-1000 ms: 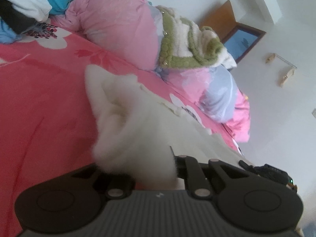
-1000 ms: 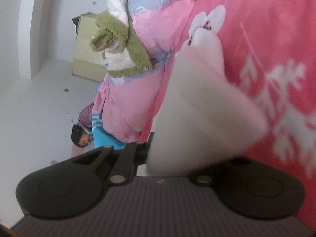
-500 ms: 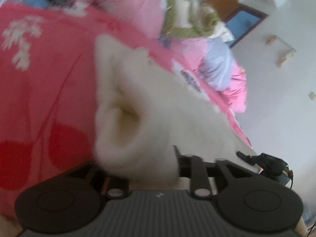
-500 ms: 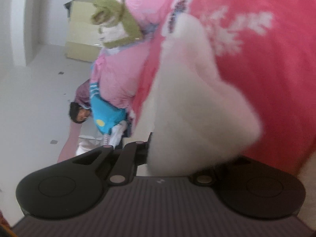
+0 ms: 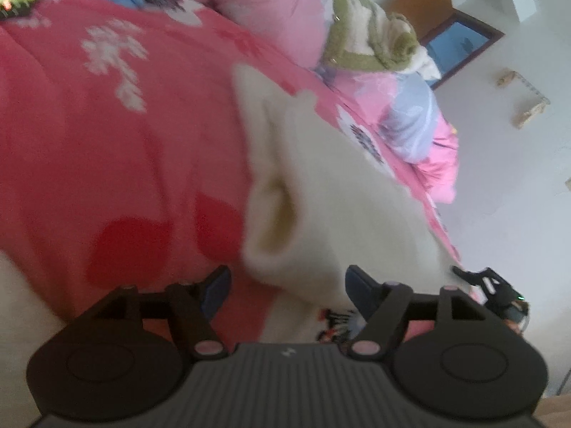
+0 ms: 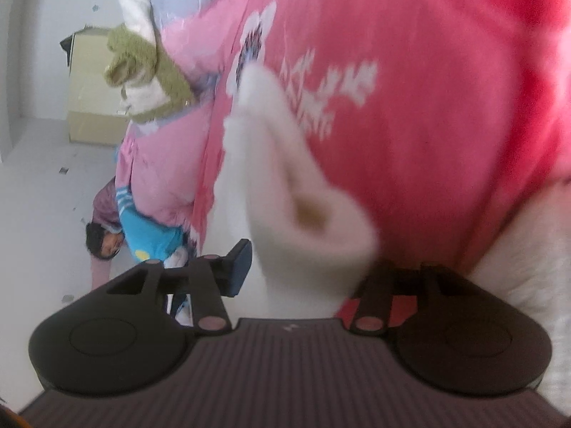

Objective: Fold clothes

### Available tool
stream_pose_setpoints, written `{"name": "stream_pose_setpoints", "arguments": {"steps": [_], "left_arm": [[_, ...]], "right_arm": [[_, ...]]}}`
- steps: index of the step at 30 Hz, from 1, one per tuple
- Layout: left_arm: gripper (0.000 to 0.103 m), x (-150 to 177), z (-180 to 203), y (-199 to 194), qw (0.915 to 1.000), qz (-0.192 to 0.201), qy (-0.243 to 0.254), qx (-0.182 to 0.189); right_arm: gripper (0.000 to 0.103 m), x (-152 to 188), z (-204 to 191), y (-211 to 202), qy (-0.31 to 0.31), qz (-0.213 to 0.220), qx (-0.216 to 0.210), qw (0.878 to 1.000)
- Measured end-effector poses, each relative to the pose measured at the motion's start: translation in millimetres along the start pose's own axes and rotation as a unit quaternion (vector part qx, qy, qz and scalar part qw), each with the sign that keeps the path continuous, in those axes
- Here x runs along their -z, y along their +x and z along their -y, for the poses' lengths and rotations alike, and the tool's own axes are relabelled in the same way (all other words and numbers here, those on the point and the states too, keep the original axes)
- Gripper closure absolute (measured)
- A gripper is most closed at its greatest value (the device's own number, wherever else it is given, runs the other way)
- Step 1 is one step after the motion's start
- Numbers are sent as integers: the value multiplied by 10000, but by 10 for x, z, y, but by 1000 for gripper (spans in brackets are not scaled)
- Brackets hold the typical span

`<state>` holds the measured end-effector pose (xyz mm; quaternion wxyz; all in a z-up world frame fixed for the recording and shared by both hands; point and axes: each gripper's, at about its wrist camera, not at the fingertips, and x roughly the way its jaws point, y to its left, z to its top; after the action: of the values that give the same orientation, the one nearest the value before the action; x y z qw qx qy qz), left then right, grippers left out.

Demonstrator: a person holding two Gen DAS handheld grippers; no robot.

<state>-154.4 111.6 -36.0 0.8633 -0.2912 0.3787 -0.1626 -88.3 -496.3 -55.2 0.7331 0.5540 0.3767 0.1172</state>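
A white fluffy garment (image 5: 321,196) lies on the red flowered blanket (image 5: 107,160), with a rolled fold at its near end. My left gripper (image 5: 289,285) straddles that end; its jaws are opening and its blue pads (image 5: 216,285) stand apart from the cloth. In the right wrist view the garment (image 6: 285,185) also has its near fold between the fingers of my right gripper (image 6: 310,271). Those jaws are opening too. The left pad (image 6: 239,267) stands free beside the cloth and the other finger is hidden behind it.
A pink and lilac duvet (image 5: 278,10) is heaped at the bed's far side with a green-trimmed fleece (image 5: 367,42) on it. More white fabric (image 6: 528,267) lies close by. A person in a light blue top (image 6: 150,235) is on the floor near a cardboard box (image 6: 92,107).
Both grippers were shut on the white garment's edge and have opened, letting the fold go. Both moved across the bed, and the garment has come down onto the blanket.
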Motion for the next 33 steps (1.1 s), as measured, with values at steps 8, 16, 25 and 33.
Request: {"name": "stream_pose_setpoints", "arguments": {"steps": [8, 16, 25, 33], "left_arm": [[26, -70, 383, -164, 9819, 467, 1225, -1364], [20, -53, 735, -87, 9445, 660, 2212, -2337], [18, -189, 974, -230, 9295, 1301, 2419, -2463], [18, -501, 909, -138, 9233, 1498, 2216, -2758]], "right_arm": [[48, -94, -6, -168, -215, 451, 192, 9986], [48, -131, -65, -219, -408, 685, 82, 9968], [48, -186, -120, -278, -608, 800, -145, 9948], [48, -222, -354, -136, -1099, 690, -159, 9914]]}}
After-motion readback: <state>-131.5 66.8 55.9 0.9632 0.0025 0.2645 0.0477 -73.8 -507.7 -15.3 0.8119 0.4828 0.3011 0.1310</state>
